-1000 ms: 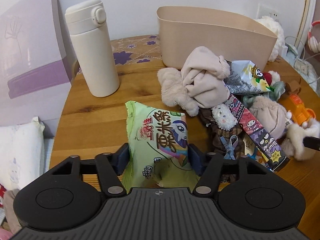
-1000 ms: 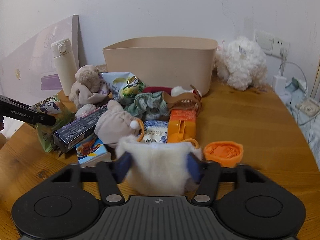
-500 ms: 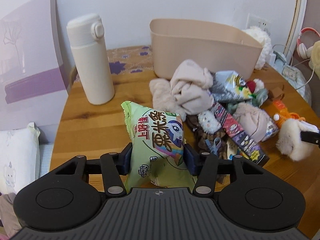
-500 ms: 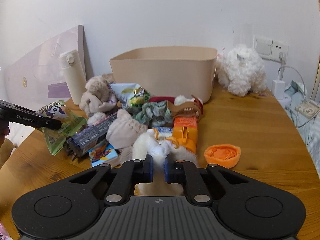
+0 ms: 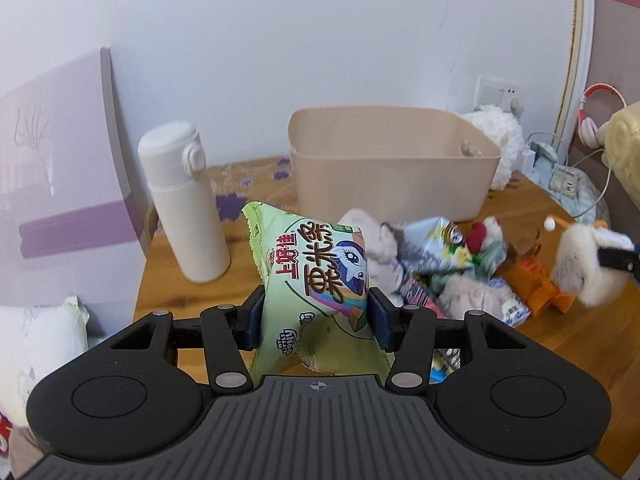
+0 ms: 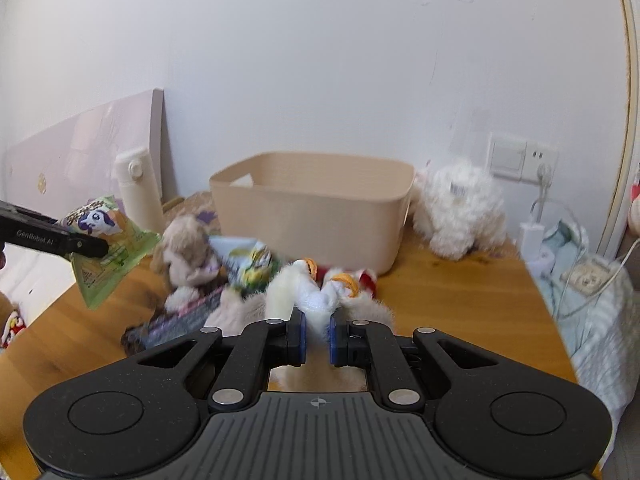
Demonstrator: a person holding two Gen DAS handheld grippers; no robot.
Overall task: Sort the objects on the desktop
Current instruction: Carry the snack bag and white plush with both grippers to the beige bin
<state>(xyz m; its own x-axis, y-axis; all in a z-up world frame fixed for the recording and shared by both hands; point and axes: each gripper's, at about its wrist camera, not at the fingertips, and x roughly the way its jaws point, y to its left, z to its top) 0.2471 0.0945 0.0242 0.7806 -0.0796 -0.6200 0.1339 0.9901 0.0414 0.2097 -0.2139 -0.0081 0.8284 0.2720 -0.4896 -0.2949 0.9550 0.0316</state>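
Snack bag held off table, beige bin against wall

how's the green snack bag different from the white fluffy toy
The green snack bag is flat, glossy and printed with a cartoon pony; the white fluffy toy is soft plain fur with orange trim. The left tongs hold the bag with jaws fairly wide; the right tongs pinch the toy nearly shut. Both are held clear of the table.

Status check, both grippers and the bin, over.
Left gripper shut on green snack bag, lifted. Right gripper shut on white furry toy. Beige bin open-topped behind the pile of toys and packets.
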